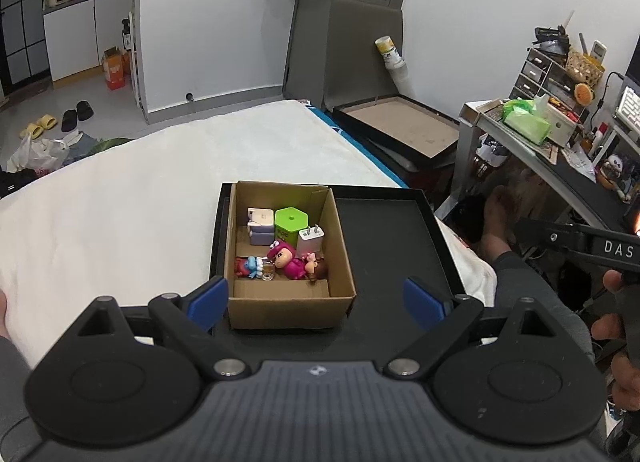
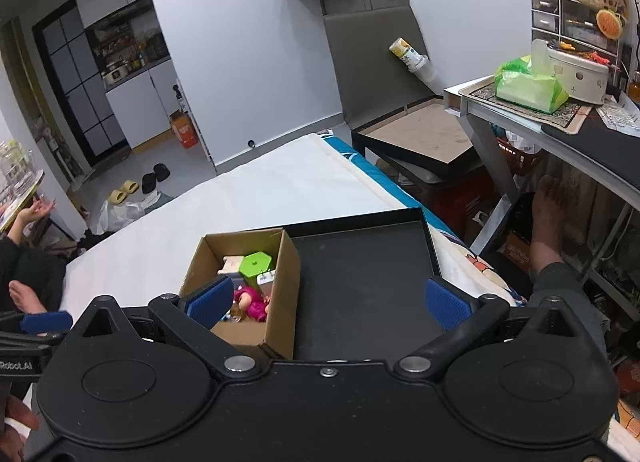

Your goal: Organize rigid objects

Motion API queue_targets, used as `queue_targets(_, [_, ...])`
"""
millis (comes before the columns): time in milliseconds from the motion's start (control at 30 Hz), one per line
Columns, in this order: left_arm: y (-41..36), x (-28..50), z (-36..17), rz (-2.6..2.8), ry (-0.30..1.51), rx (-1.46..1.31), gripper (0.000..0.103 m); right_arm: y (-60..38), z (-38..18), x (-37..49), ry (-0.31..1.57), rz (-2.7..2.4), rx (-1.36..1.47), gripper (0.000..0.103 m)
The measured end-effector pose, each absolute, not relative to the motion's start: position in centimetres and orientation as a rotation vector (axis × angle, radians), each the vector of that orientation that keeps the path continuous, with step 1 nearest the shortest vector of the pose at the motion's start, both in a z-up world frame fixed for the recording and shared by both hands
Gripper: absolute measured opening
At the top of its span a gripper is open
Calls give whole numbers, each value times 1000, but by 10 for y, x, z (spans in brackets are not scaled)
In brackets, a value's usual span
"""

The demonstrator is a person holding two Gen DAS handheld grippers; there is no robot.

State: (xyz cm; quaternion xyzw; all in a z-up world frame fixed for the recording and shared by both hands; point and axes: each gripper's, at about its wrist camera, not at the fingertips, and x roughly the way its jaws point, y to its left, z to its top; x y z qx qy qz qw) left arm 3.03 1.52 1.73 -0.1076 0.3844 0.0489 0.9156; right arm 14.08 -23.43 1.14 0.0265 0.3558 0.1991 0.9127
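- A brown cardboard box (image 1: 290, 258) is sitting in the left half of a shallow black rectangular tray (image 1: 384, 230), which is lying on a white-covered bed (image 1: 132, 198).
- Inside the box, a white two-pin plug charger (image 1: 311, 239), a lime-green hexagonal container (image 1: 291, 224) and a pale lilac-and-white block (image 1: 261, 227) are standing along the far side; a pink-hooded toy figure (image 1: 286, 258) and a small blue-and-red figure (image 1: 248, 265) are lying nearer the camera.
- The right half of the tray is lying bare, with nothing loose showing on it in either view.
- The left gripper (image 1: 316, 298) is hovering above the box's near wall, pointing steeply down, its blue-padded jaws standing wide apart and holding nothing.
- The right gripper (image 2: 330, 300) is hanging over the bare tray floor with the box just off to its left, its jaws likewise spread and empty.
- The box's long axis is running away from both cameras, so the box lies straight ahead of and below the left gripper, the nearer of the two.
- Both hands appear to be held clear above the tray, angled downward rather than reaching in.
- Judging by the filled box and the bare tray, the sorting looks close to complete.
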Motion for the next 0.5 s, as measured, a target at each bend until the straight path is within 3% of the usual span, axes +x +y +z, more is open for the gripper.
queue_targets(500, [-14, -10, 38, 81, 720, -198, 94, -247, 25, 101, 733, 424, 73, 103])
